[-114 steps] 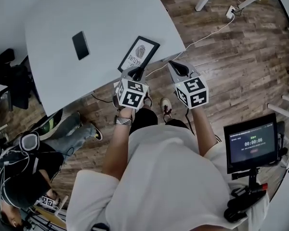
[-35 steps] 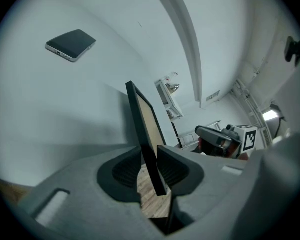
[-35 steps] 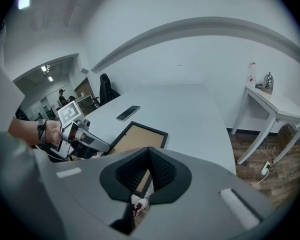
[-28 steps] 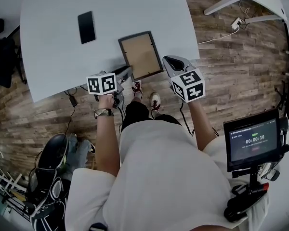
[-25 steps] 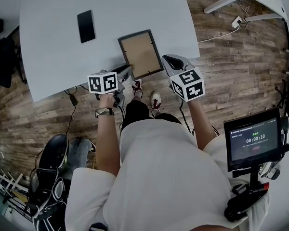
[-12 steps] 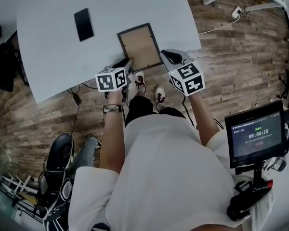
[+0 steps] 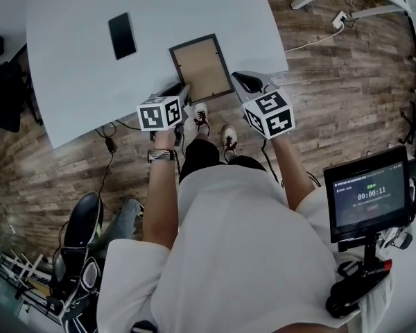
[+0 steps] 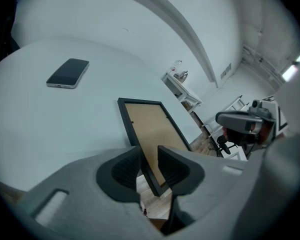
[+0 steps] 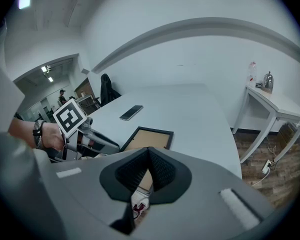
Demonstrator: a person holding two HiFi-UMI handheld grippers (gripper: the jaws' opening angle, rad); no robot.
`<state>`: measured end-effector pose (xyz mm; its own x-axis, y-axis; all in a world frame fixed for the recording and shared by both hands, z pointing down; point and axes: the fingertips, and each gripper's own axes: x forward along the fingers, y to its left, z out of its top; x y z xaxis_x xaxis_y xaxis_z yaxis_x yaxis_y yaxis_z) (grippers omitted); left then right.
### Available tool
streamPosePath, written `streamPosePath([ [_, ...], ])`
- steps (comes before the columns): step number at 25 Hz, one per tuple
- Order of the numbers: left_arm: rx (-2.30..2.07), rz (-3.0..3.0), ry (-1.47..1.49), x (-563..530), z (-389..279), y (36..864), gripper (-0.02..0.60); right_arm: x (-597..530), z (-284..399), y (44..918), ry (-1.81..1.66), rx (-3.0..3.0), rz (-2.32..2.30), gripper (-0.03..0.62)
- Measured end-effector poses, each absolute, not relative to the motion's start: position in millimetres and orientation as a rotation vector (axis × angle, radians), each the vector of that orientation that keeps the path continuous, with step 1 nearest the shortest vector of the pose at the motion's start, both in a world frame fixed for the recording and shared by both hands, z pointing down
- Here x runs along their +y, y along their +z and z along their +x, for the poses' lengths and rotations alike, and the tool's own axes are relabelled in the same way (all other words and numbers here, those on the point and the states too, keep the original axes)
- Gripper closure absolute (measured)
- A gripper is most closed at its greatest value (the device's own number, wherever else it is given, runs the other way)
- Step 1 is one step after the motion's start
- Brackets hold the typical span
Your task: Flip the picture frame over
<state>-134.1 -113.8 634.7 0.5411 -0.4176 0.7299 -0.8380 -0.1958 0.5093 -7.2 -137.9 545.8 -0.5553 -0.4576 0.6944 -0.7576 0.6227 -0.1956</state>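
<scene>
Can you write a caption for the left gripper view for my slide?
Frame lies back-up on the table near a phone, one corner inside the open left gripper.

Shows the picture frame [image 7: 201, 68] back-side up: a thin black rim around a plain brown backing board. Lies flat on the white table [image 7: 76, 68], just above the middle of the head view, turned slightly askew. Pokes its near corner past the table's front edge, over the wood floor [image 7: 333, 82].
</scene>
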Motion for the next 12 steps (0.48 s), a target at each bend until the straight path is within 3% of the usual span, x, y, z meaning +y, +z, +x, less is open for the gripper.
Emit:
streamPosePath([
  [12,-1.138,1.902,0.656,-116.5,-139.6,613.3,0.473,-145.4,-4.8,521.6,0.598,-2.302,0.986,0.591],
])
